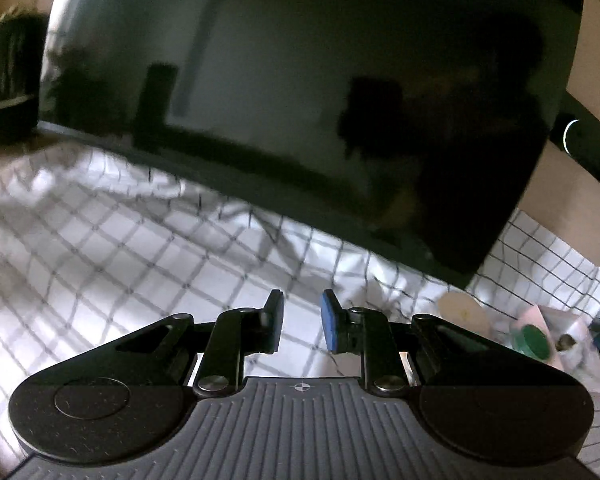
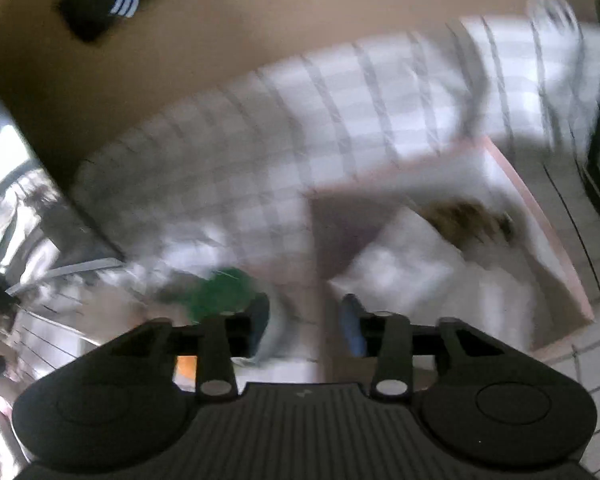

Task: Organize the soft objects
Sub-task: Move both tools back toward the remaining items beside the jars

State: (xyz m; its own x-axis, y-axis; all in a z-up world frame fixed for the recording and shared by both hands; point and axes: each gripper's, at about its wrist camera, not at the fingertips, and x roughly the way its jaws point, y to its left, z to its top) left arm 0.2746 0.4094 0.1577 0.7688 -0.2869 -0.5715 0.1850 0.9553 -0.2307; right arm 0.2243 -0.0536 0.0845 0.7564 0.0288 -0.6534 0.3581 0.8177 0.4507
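My left gripper (image 1: 301,322): fingers narrow, empty, over checked cloth (image 1: 100,248). Right gripper (image 2: 305,320): fingers wider, empty; pink box (image 2: 540,216) ahead-right runs diagonally; blurred.

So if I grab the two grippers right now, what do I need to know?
Left gripper: open a little, nothing in it, over the checked cloth in front of the dark screen.
Right gripper: open, nothing between its pads, green soft thing just left of it.
Pink box on the right holds white soft pieces and a brown fuzzy one.
Done: some things boxed.
Left: probably the green one; picture is blurry.
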